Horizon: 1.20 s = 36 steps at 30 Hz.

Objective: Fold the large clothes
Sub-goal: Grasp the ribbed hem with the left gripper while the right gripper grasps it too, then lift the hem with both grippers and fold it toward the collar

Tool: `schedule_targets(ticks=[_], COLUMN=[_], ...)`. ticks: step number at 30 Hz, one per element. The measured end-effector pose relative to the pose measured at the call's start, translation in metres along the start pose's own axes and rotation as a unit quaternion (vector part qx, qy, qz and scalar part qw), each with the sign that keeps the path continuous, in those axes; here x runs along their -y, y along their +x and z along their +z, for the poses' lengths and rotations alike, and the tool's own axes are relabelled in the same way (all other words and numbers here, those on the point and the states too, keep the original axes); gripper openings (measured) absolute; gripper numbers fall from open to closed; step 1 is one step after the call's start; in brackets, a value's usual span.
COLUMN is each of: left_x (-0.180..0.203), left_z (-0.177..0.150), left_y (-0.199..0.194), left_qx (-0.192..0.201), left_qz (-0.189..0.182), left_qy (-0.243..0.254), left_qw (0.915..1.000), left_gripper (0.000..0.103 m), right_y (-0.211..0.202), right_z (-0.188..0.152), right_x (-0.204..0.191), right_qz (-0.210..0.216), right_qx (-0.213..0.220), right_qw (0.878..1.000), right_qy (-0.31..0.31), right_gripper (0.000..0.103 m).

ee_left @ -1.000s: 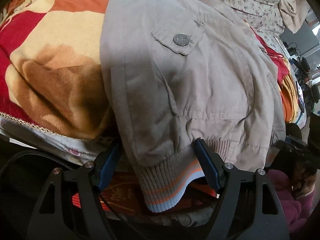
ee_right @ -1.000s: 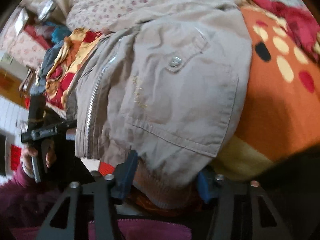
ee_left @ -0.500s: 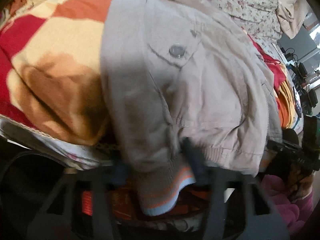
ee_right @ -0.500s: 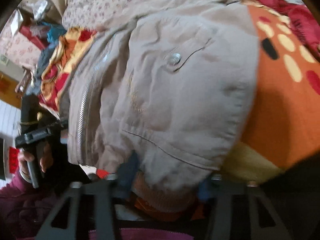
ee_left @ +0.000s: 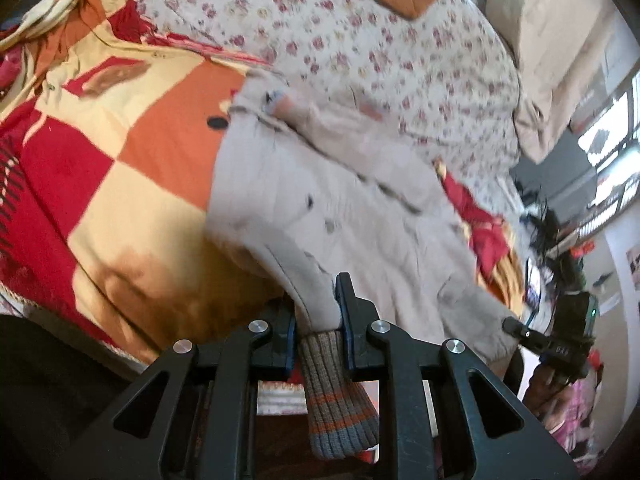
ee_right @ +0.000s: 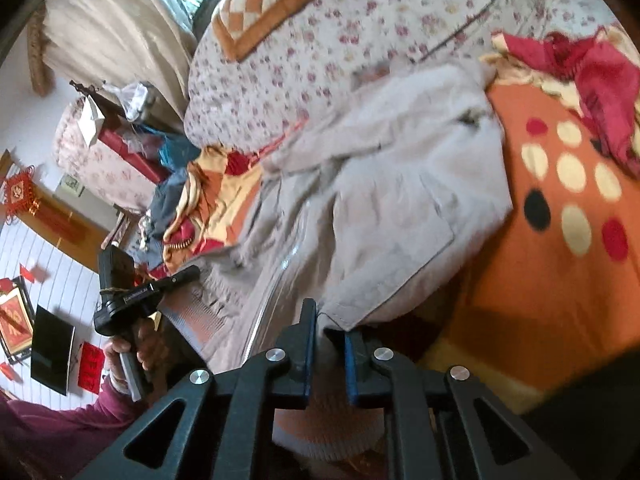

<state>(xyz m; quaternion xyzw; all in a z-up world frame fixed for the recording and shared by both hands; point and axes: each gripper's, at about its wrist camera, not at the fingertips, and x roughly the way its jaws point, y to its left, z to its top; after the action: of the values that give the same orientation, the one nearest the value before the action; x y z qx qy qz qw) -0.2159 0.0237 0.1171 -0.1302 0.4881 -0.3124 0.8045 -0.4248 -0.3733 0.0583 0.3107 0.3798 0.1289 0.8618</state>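
A beige jacket [ee_left: 360,216] lay spread on a bed, over an orange, red and cream checked blanket [ee_left: 120,184], with a floral quilt [ee_left: 360,40] beyond it. The picture was blurred by motion.

In the left wrist view, the left gripper [ee_left: 320,320] had its fingers [ee_left: 347,312] clamped on the jacket's near hem, pinching beige cloth just above the ribbed waistband [ee_left: 336,408], which hung down striped in grey and orange.

In the right wrist view, the right gripper [ee_right: 329,344] was closing on the hem at the jacket's other corner, pale cloth between its fingers [ee_right: 308,340]. The pads looked pressed onto it. A zip [ee_right: 280,280] ran up the jacket just left of it. A hand [ee_right: 136,352] in a maroon sleeve held the left gripper's handle at the far left.

The step seemed to be the grasp of both lower corners, ready for the first fold. The next move likely called for carrying the hem up and over toward the collar, both hands level, keeping the cloth taut so it would not bunch.
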Motion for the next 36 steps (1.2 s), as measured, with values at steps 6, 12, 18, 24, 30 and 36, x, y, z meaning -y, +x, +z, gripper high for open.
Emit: schedule_targets(ticks=[6,12,18,24,30,36], left_x=[0.003,-0.007,-0.014,-0.022,-0.026,-0.026], left_z=[0.020,0.016,0.011,0.000,-0.003,-0.004], left_y=[-0.013,0.008,0.015,0.019,0.017,0.019], left_qx=[0.027,0.006,-0.002,-0.017,-0.019,-0.018], left_qz=[0.002,0.017,0.030,0.036,0.034,0.038], left_qy=[0.010,0.003,0.000,-0.009,-0.019,-0.020], left_qw=[0.9996,0.9998,0.9996,0.9992,0.9990,0.9989], left_gripper=[0.016,0.016,0.016,0.016,0.016,0.016], right_y=[-0.005,0.031,0.070,0.070,0.075,0.095], right_z=[0.031,0.004,-0.036,-0.050,-0.056,-0.062], right_x=[0.001,0.025,0.033,0.024,0.026,0.020], right_qz=[0.001,0.008,-0.012,-0.006,0.003,-0.008], right_qx=[0.025,-0.080,-0.153,-0.154,-0.179,-0.215], right_qw=[1.000,0.996,0.987,0.987,0.982,0.975], right_qy=[-0.002,0.036,0.050,0.037,0.056,0.048], right_gripper=[0.008,0.011,0.042,0.042,0.064,0.058])
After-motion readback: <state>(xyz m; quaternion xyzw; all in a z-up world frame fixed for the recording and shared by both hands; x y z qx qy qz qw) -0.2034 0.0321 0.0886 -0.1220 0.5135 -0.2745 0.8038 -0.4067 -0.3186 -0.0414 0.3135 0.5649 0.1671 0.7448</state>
